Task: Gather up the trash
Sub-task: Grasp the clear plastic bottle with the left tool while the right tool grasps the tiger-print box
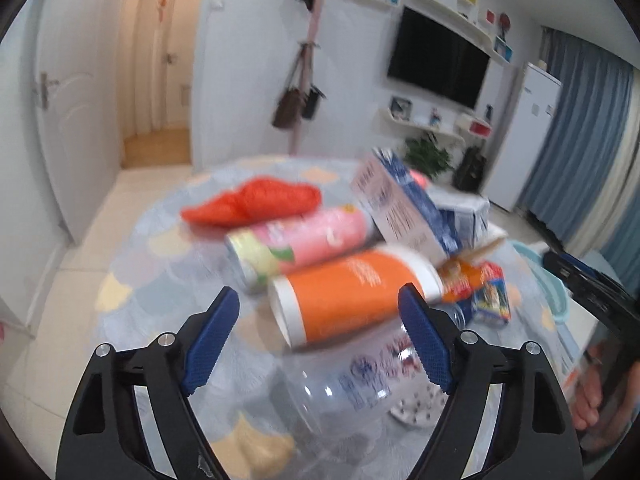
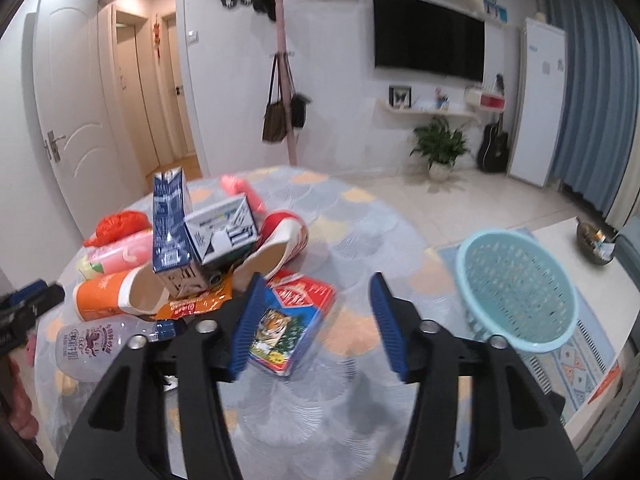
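While both my grippers reach in with jaws parted and empty, the orange cup [image 1: 352, 296] lies between my left gripper [image 1: 320, 340] fingers, the tiger box [image 2: 286, 330] just inside my right gripper [image 2: 316, 328]; next, I'd squeeze each, then carry to the basket [image 2: 516, 284].

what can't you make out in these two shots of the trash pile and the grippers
- Left wrist view: motion blur smears the print on the orange cup and pink can.
- Left wrist view: the clear bottle is partly behind the left gripper; its cap is unseen.
- Right wrist view: the tiger box is partly covered by the right gripper finger.
- Basket: contents unclear.
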`<state>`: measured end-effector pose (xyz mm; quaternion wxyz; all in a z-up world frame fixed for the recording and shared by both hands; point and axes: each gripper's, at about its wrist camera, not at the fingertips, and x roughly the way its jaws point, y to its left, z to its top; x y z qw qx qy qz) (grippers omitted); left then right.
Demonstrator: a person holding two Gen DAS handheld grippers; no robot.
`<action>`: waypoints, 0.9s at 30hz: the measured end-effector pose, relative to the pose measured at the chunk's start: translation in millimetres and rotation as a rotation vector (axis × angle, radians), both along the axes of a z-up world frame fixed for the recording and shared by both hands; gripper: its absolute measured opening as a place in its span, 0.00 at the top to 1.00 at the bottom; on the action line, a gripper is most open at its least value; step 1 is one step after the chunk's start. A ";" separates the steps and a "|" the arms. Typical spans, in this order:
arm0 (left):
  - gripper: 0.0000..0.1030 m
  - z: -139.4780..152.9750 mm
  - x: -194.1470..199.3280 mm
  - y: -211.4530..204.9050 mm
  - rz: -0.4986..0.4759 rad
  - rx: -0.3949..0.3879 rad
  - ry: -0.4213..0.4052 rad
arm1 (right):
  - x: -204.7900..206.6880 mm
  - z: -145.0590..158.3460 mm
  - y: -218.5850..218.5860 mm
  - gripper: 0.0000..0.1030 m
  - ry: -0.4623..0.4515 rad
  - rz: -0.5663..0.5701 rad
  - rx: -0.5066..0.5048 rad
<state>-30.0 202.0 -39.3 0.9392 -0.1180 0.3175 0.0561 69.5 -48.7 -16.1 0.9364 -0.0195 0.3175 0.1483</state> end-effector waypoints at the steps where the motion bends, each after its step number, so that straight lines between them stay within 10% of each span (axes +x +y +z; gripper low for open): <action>1: 0.23 -6.5 0.8 -0.8 -0.031 -0.020 0.024 | 3.0 -3.7 2.5 0.32 0.015 0.001 -0.001; 17: 0.23 -29.6 -8.1 -57.7 -0.340 -0.046 0.129 | 30.9 -50.5 16.4 0.26 0.284 0.046 0.056; 27: 0.23 -35.0 32.7 -79.8 -0.298 0.006 0.217 | 50.0 -60.1 41.2 0.26 0.320 0.013 -0.021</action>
